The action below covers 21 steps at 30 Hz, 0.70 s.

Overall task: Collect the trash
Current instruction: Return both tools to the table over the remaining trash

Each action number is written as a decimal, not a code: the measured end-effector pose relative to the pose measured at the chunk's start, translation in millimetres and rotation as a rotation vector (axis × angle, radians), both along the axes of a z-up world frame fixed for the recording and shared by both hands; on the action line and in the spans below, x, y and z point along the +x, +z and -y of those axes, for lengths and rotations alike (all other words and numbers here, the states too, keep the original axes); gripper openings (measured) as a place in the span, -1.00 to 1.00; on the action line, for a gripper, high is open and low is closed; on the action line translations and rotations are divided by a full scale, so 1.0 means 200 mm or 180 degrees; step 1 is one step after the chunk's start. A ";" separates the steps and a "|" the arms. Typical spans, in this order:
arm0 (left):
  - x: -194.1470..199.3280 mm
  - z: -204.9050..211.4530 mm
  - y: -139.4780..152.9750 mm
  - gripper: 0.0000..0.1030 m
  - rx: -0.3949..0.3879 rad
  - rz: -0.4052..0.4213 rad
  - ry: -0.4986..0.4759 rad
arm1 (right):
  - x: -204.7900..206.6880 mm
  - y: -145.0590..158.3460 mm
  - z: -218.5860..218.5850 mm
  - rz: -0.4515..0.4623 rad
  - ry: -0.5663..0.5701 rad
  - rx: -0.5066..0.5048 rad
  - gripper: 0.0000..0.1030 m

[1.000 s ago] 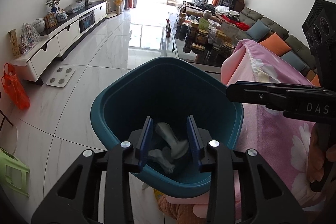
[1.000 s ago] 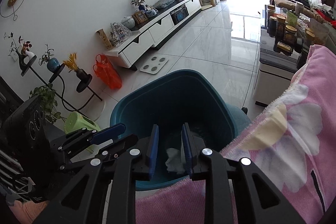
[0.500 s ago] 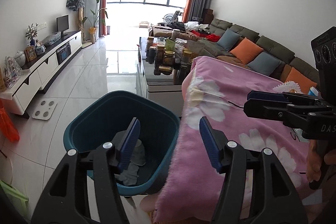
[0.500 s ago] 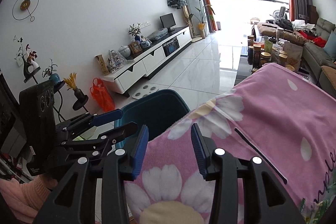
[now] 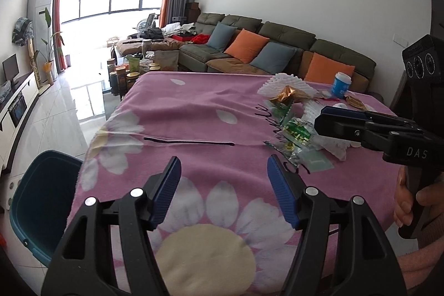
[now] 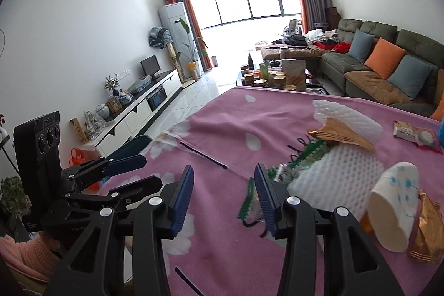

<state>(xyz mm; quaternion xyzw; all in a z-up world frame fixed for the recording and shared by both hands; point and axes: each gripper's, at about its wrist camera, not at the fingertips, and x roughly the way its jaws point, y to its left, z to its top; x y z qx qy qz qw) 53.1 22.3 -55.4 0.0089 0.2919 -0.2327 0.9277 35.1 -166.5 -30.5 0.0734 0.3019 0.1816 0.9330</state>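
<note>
Left gripper (image 5: pixel 223 185) and right gripper (image 6: pixel 224 193) both spread, empty, over pink blanket (image 5: pixel 194 115); right beside green wrapper (image 6: pixel 280 174), probably next pick for teal bin (image 5: pixel 41 201).

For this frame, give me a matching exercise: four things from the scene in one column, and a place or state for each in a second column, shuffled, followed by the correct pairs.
Things
1. teal plastic trash bin
2. white paper cup with blue print
3. blue-lidded round tub
4. left tongs

Places or states
A. open, holding nothing, above the pink flowered blanket
B. standing upright at the blanket's far side
C. lying on its side among the wrappers
D. on the floor beside the blanket's edge

Pairs: 1-D, 2-C, 3-B, 4-A
</note>
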 end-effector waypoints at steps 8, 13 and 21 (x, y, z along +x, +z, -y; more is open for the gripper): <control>0.00 0.31 -0.04 0.27 0.0164 -0.0020 -0.0405 | -0.11 -0.07 0.33 -0.0082 -0.0602 0.0044 -0.14; 0.03 0.41 -0.06 0.27 0.0293 -0.0060 -0.0492 | -0.13 -0.14 0.44 -0.0199 -0.0724 0.0202 -0.14; 0.15 0.52 -0.08 0.16 0.0394 -0.0202 -0.0494 | -0.16 -0.21 0.55 -0.0277 -0.0851 0.0443 -0.14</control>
